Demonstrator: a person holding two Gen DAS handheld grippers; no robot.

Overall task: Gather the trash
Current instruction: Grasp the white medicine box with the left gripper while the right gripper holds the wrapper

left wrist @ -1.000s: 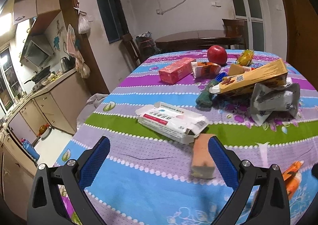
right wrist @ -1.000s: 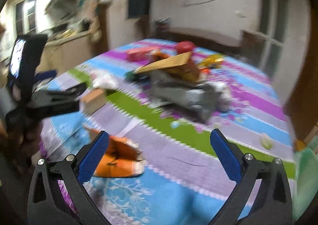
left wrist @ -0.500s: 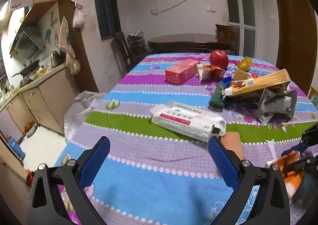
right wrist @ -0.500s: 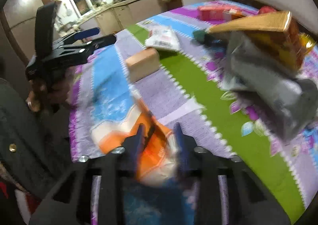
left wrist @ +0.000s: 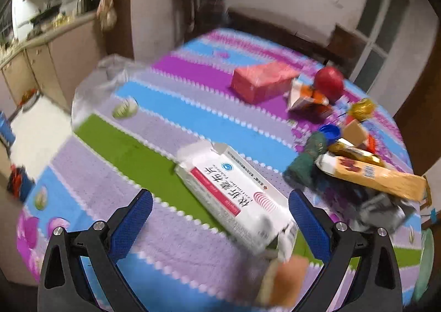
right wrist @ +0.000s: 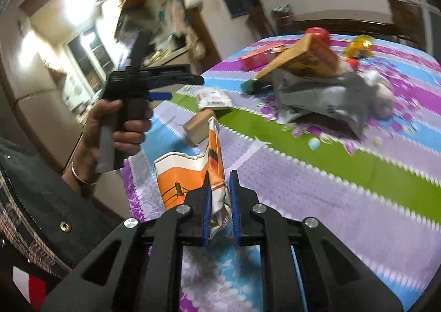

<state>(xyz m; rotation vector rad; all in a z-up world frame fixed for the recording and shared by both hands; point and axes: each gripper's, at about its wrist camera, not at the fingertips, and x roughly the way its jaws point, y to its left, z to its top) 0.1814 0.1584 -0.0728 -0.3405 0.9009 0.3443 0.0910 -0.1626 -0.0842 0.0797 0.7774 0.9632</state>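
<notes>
Since a second ago my right gripper [right wrist: 220,188] has closed from wide open onto the orange-and-white wrapper [right wrist: 190,174], pinching its crumpled end so it stands clear of the tablecloth [right wrist: 317,196], while my left gripper [left wrist: 220,210] has swung over, jaws wide and empty, above the white carton [left wrist: 234,190]. I judge the wrapper light, limp and a bit slick, so a bunched fold is the right hold, and the flattened carton light but stiffer, best taken across its narrow width. Farther off on the striped cloth lie a tan block [right wrist: 199,124], a grey bag [right wrist: 325,97] and a red apple [left wrist: 329,83], with kitchen cabinets [left wrist: 41,64] beyond.
</notes>
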